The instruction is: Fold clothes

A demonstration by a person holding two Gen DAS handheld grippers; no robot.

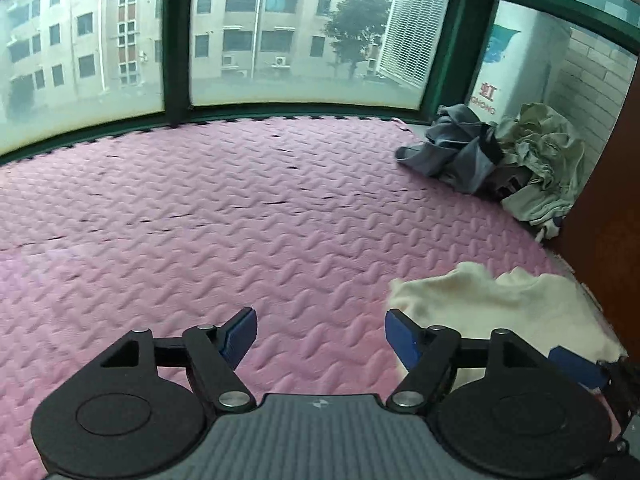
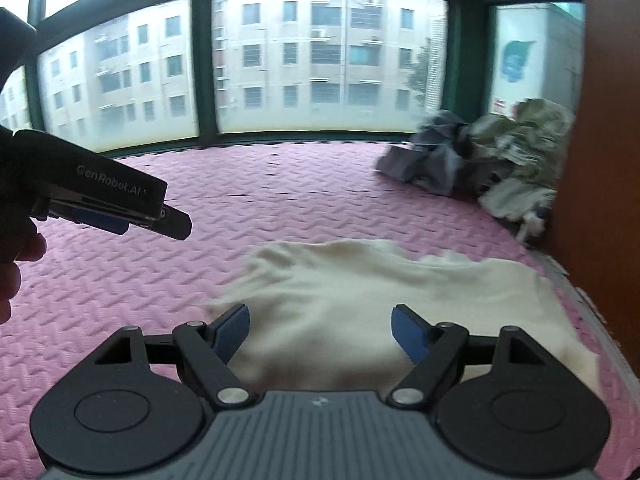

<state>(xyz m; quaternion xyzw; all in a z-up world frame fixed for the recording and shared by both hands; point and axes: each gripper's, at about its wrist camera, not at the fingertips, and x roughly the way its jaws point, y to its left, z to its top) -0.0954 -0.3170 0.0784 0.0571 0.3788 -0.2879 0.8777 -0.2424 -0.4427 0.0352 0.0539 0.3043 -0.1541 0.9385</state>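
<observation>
A cream garment (image 2: 380, 292) lies spread on the pink foam mat (image 2: 200, 248), right in front of my right gripper (image 2: 320, 334), which is open and empty just above its near edge. In the left wrist view the same cream garment (image 1: 492, 304) lies to the right of my left gripper (image 1: 320, 338), which is open and empty over bare mat (image 1: 240, 220). The left gripper also shows in the right wrist view (image 2: 120, 212) at the left, held by a hand.
A pile of crumpled clothes, grey (image 1: 452, 152) and pale green (image 1: 540, 160), sits in the far right corner, also seen in the right wrist view (image 2: 480, 160). A brown wooden panel (image 1: 608, 220) bounds the right side. Windows with green frames (image 1: 176, 40) run along the back.
</observation>
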